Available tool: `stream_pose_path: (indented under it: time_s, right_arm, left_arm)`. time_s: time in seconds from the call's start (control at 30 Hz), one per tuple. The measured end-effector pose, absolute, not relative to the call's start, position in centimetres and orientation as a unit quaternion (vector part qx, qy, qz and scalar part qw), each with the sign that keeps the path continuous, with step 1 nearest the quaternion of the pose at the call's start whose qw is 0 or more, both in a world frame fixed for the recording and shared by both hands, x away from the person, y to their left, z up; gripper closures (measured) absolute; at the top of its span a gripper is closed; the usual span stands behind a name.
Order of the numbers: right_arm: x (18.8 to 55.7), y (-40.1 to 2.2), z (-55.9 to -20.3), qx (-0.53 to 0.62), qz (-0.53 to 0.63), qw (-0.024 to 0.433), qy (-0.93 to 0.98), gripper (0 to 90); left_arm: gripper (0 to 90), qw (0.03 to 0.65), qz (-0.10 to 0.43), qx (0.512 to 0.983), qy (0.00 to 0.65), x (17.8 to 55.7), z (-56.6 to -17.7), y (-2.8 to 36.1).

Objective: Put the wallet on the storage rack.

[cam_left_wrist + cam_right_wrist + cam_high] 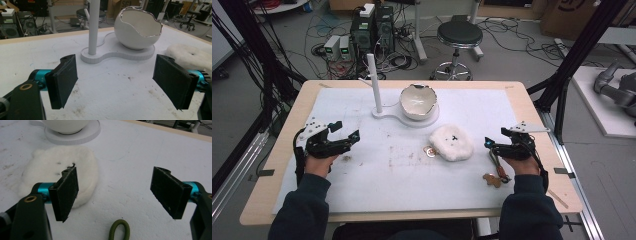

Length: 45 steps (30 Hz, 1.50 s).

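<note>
The white fluffy pad (452, 142) lies flat on the white table mat (362, 175), just to the inner side of the right gripper (493, 143) and near it but not touching; in the right gripper view the pad (57, 172) sits ahead and behind the left-hand jaw, with bare mat between the two jaws. It is well apart from the left gripper (346, 131), off to that gripper's far right, where a slice of it (190, 53) shows past the right-hand jaw.

Ahead of the left gripper stands the white stand base (117, 53), carrying an upright white post (93, 25) and a white eggshell-shaped bowl (137, 27) with a jagged silver rim; nothing lies between that gripper and the base. An olive-green cord loop (120, 228) lies on the mat close under the right gripper, and small brown trinkets (493, 179) lie just beside the right hand. A small round piece (429, 150) touches the pad's near-left edge.

Both grippers are released, jaws spread wide and holding nothing. Each hand grips its tool from behind, the forearms in dark sleeves, and the jaws hang low over the mat, angled inward toward the table's middle.
</note>
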State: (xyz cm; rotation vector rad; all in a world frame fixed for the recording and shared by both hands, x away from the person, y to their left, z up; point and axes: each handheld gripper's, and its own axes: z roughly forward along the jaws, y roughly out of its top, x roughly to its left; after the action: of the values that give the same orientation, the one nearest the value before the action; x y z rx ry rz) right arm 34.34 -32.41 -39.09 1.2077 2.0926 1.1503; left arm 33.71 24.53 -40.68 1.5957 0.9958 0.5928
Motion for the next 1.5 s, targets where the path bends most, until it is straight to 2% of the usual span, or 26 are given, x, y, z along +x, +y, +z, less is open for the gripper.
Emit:
stream_pose_path:
  time_s: [0.57,0.8,1.03,1.1,1.13,1.23,1.27,1.3,1.33,1.37,1.43,1.47,1.5]
  right_arm:
    - [34.9,-29.9,-40.2,0.432,0.429,0.203,0.767,22.1]
    - [36.7,-26.4,-43.0,0.446,0.383,0.157,0.793,22.1]
    - [37.9,-25.5,-44.3,0.454,0.347,0.154,0.806,21.8]
    - [38.2,-25.4,-44.5,0.455,0.341,0.144,0.81,24.6]
    - [38.4,-25.4,-44.6,0.448,0.343,0.125,0.816,32.4]
    - [38.4,-25.5,-44.6,0.443,0.345,0.121,0.819,37.8]
    - [38.4,-25.6,-44.5,0.441,0.35,0.112,0.819,49.6]
    - [38.4,-25.6,-44.5,0.441,0.35,0.112,0.819,49.6]
    - [38.3,-25.6,-44.3,0.437,0.352,0.104,0.821,62.2]
    - [38.3,-25.6,-44.3,0.437,0.352,0.104,0.821,62.2]
    - [38.1,-25.7,-43.8,0.426,0.349,0.118,0.827,75.0]
    - [37.9,-25.7,-43.3,0.404,0.359,0.125,0.832,79.3]
    - [37.9,-25.7,-43.3,0.404,0.359,0.125,0.832,79.3]
  left_arm:
    - [20.3,0.544,0.238,0.687,0.418,33.8,-41.2,23.8]
    - [21.0,0.545,0.235,0.691,0.414,33.7,-41.2,23.5]
    - [21.4,0.543,0.23,0.692,0.416,33.9,-41.4,23.5]
    - [21.6,0.543,0.226,0.693,0.417,34.0,-41.5,23.5]
    - [22.5,0.543,0.226,0.694,0.415,34.0,-41.5,23.5]
    - [24.2,0.544,0.224,0.696,0.412,33.9,-41.4,23.3]
    - [24.4,0.543,0.224,0.697,0.411,33.9,-41.5,23.3]
    - [24.4,0.543,0.223,0.698,0.411,34.0,-41.5,23.3]
    - [24.6,0.543,0.222,0.698,0.411,34.0,-41.5,23.2]
    - [24.6,0.544,0.22,0.698,0.41,34.0,-41.5,23.2]
    - [24.9,0.544,0.219,0.7,0.408,34.0,-41.5,23.1]
    - [25.4,0.544,0.218,0.7,0.408,34.0,-41.5,23.0]
    - [25.4,0.545,0.216,0.702,0.406,34.0,-41.5,23.0]
